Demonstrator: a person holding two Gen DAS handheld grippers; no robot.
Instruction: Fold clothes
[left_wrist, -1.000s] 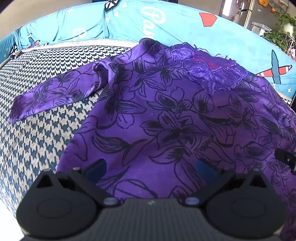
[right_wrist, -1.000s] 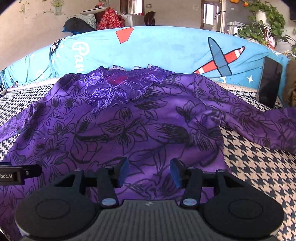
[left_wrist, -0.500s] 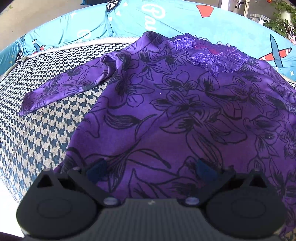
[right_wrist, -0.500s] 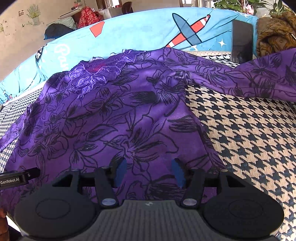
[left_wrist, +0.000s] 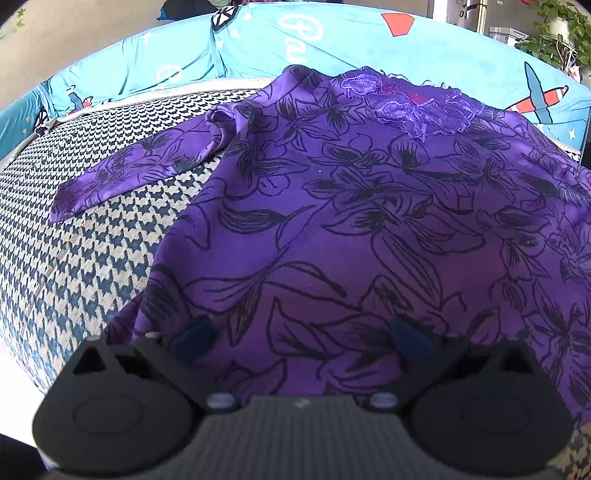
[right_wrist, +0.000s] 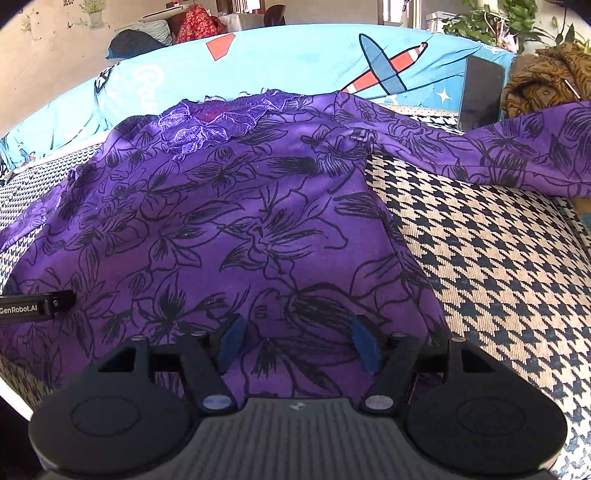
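The purple flowered top (left_wrist: 369, 229) lies spread flat on the houndstooth cover (left_wrist: 81, 258), its long axis running from the near edge straight back toward the turquoise cushion (left_wrist: 332, 40) with the aeroplane print. The lace neckline (left_wrist: 413, 107) is at the far end, just short of that cushion, and the hem is at the near end under both tools. One sleeve (left_wrist: 136, 173) sticks out flat to the left across the checks, angled a little toward the near side; the other sleeve (right_wrist: 517, 151) runs off to the right. The left gripper (left_wrist: 299, 339) hangs over the hem near the garment's left edge, its blue pads set wide apart with only loose cloth below them. The right gripper (right_wrist: 299, 341) is over the hem near the right edge, jaws opening, cloth lying between the pads (right_wrist: 231, 338) but not pinched as far as I can make out, though the hem there is partly hidden by the tool body. A brown patterned cloth (right_wrist: 543, 74) sits in a heap at the far right.
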